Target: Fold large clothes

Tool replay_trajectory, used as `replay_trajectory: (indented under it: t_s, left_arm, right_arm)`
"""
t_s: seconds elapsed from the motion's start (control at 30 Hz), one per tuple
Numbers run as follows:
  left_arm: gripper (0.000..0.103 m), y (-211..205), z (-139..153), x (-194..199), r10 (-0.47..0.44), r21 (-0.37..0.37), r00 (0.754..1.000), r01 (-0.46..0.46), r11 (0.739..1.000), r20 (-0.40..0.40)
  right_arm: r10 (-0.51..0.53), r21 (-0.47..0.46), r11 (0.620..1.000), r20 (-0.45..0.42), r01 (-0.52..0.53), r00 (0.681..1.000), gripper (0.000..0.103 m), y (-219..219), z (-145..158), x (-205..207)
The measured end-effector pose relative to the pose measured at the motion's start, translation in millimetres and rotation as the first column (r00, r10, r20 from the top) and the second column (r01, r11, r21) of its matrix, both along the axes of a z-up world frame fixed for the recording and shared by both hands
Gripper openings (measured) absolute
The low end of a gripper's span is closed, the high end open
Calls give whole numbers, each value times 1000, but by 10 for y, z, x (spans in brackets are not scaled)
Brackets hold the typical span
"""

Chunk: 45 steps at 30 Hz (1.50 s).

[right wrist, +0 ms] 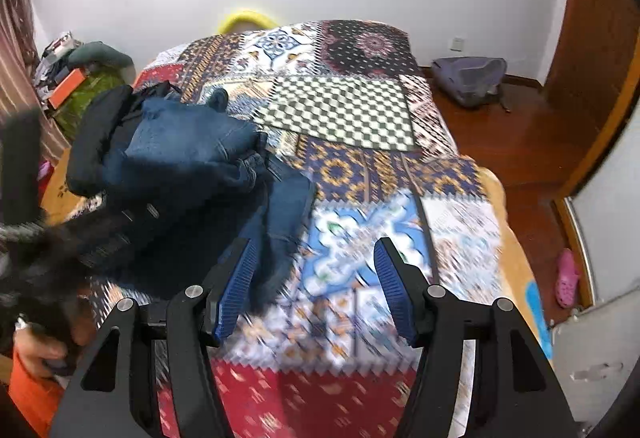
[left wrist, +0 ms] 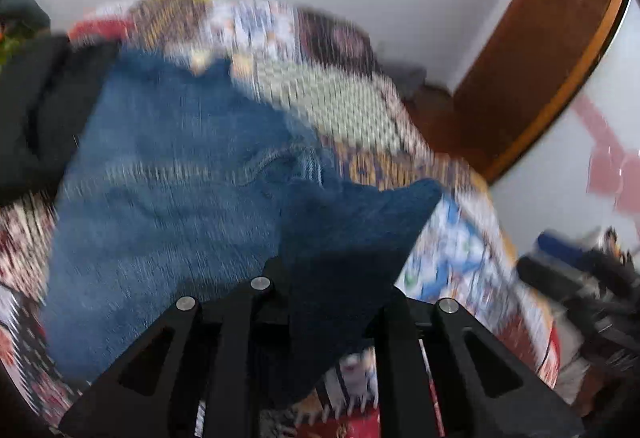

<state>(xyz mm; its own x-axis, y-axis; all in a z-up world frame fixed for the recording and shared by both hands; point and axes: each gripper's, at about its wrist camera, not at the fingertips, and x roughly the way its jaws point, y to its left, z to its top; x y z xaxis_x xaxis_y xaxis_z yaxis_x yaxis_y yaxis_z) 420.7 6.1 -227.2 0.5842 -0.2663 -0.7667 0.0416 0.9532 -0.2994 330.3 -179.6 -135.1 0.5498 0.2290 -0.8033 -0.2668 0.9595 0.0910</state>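
Blue denim jeans (right wrist: 192, 157) lie bunched on the patchwork bed cover (right wrist: 360, 165); they look thick, floppy and heavy. The left gripper (left wrist: 320, 302) has its jaws clamped on a corner of them. The right gripper (right wrist: 316, 286) has its jaws apart, empty; the waistband looks best to grab.

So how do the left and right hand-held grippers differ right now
The left hand-held gripper is shut on a corner of the blue jeans; the right hand-held gripper stands open with nothing between its blue pads. The left one hangs over the denim, the right one over bare patchwork bedspread beside the jeans. Both have black frames and tilt down toward the bed.
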Motion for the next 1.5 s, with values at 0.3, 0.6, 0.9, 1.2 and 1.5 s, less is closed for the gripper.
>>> replay_trajectory:
  t_s: [0.3, 0.6, 0.9, 1.2, 1.5]
  left_arm:
    - [59, -96, 189, -463, -203, -40, 979, 203, 978, 22]
    - [65, 416, 580, -715, -60, 146, 985, 37, 989, 159]
    - [70, 1114, 381, -640, 75, 245, 990, -103, 964, 121]
    - [77, 1325, -277, -717, 103, 230, 994, -108, 967, 34]
    - [79, 1307, -74, -749, 65, 276, 997, -76, 958, 48]
  right_arm:
    - [30, -19, 999, -5, -30, 1000, 57, 183, -54, -108]
    - [92, -67, 994, 132, -84, 987, 59, 517, 179, -176]
    - [196, 54, 979, 57, -199, 979, 60, 1008, -51, 15]
    - [175, 5, 984, -149, -176, 973, 60, 896, -717, 121]
    - [153, 188, 976, -253, -107, 955, 62, 580, -681, 233]
